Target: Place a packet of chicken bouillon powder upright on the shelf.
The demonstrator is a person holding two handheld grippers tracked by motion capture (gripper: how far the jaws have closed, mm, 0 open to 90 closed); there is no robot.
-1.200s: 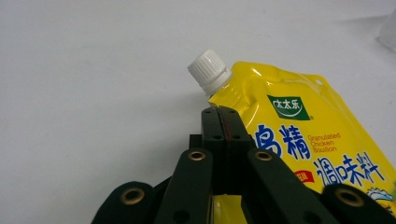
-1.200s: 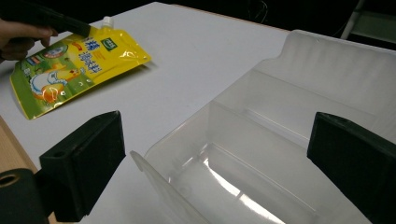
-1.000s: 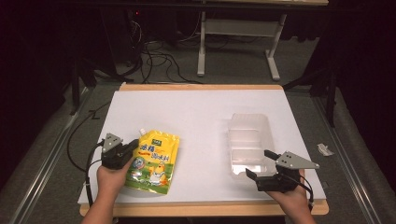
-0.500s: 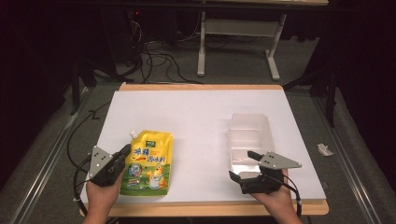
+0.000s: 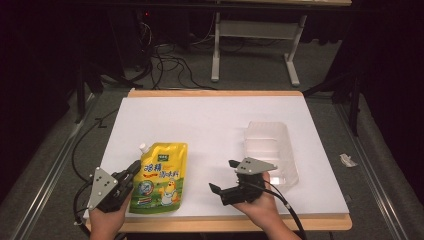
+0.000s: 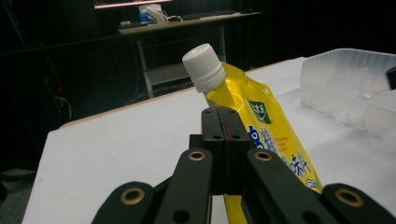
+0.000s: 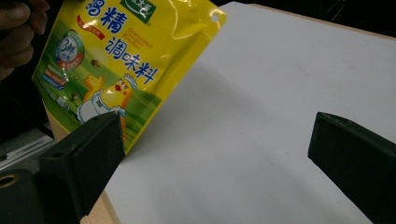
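White table [image 5: 210,125]: left gripper [image 5: 131,171] jaws pinch the pouch [image 5: 160,177] edge, right gripper [image 5: 222,176] jaws spread; I'd support its far side before lifting.

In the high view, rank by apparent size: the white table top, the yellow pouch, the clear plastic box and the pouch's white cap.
1. White table top.
2. Clear plastic box and yellow pouch: too close to rank.
3. White cap, far the smallest.

This looks like a lab or test room. A white table [image 5: 210,120] stands on grey carpet [image 5: 380,165] in a dark room. Behind it, black cables [image 5: 165,60] lie near a metal desk frame [image 5: 255,35].
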